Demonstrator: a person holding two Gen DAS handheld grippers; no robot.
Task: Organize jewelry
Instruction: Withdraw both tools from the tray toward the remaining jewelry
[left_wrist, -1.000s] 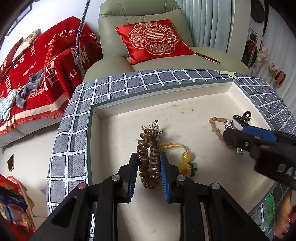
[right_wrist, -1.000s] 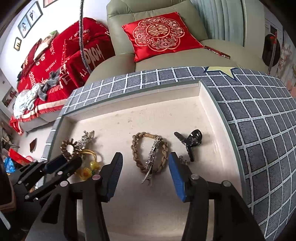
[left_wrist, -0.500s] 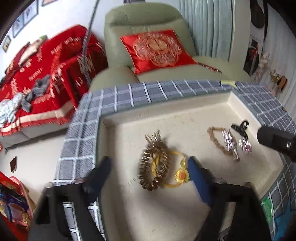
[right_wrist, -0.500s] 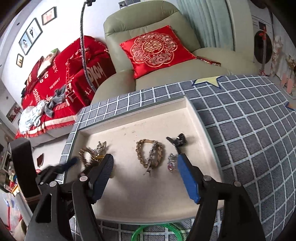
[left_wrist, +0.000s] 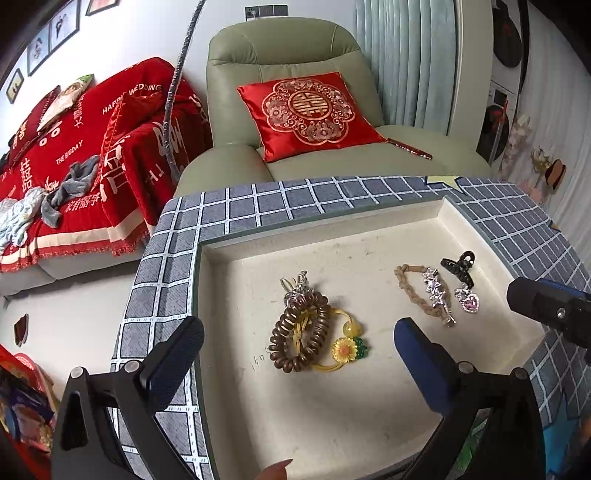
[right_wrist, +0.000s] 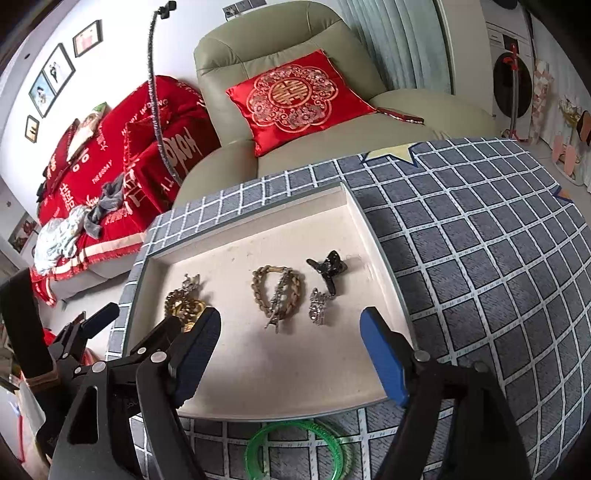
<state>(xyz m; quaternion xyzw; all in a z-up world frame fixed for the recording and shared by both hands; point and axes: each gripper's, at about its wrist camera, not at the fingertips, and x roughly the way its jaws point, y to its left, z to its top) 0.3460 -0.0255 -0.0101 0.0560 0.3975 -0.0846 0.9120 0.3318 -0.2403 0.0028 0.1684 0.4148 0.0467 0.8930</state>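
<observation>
Now my left claw (left_wrist: 295, 354) has just been opening wide, with the brown bead bracelet (left_wrist: 301, 336) lying loose below it in the tray (left_wrist: 314, 424). My right claw (right_wrist: 290, 354) has been opening too; the braided bracelet (right_wrist: 277, 291) lies just ahead.

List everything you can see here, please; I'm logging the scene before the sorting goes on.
tray: one, cream, on the checked cloth
brown coil bracelet: one, tray's left part, lying over the yellow cord
yellow cord with sunflower charm: one, beside the coil
silver hairpin: one, behind the coil
braided band: one, tan, mid-tray, a silver clip across it
black claw clip: one, tray's right part
pink-stoned brooch: one, silver, in front of the claw clip
green bangle: one, on the cloth outside the tray
armchair: one, green, with a red cushion
left gripper: open, empty
right gripper: open, empty
</observation>
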